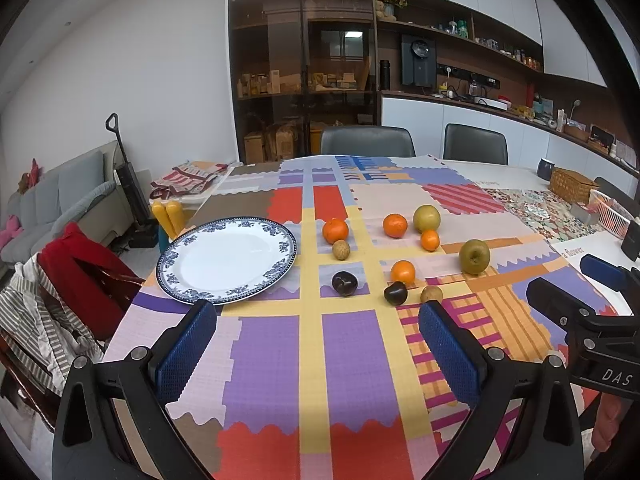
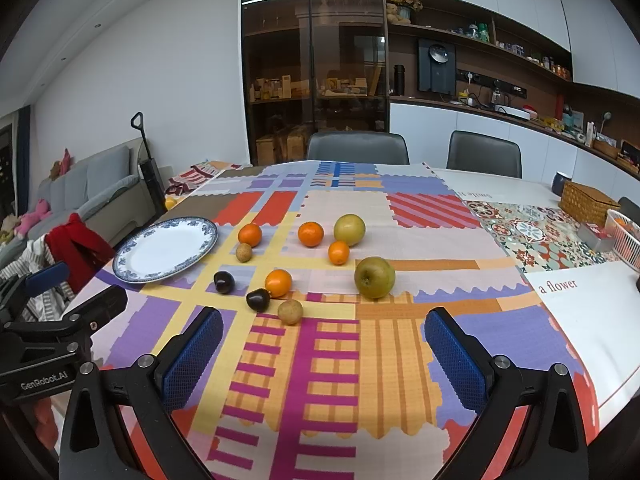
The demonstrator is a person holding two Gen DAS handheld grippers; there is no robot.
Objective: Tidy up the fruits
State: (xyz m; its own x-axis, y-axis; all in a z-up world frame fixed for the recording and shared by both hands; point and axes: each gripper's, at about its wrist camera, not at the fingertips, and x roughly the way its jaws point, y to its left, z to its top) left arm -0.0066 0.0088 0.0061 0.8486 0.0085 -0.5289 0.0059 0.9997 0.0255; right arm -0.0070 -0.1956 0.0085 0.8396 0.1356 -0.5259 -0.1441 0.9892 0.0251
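1. Left wrist view: the left hand-held gripper (image 1: 318, 334) hangs released and empty over the patchwork cloth (image 1: 348, 364) on the desk, near the front rim of the plate (image 1: 224, 292). The plate is bare, so the sorting appears not yet begun. The fruits lie loose to the right of the plate: four oranges (image 1: 335, 231), two dark plums (image 1: 344, 283), two small brown fruits (image 1: 341, 249), a yellow pear (image 1: 427, 219) and a green apple (image 1: 474, 256). The plum just right of the plate looks the easiest first pick: it stands apart from its neighbours. The right hand-held gripper (image 1: 580, 284) shows at the edge, far right of the plate.

2. Right wrist view: the right hand-held gripper (image 2: 323, 334) is also spread wide and holds nothing, aimed at the fruit cluster right of the plate (image 2: 120, 266). The nearest brown fruit (image 2: 290, 311) lies just beside a plum (image 2: 258, 299), which sits against an orange (image 2: 278, 282); closing there risks nudging all three. Round fruit will likely roll. A wicker box (image 2: 588, 202) and a white basket (image 2: 624, 240) stand far right of the plate, well clear of the path.
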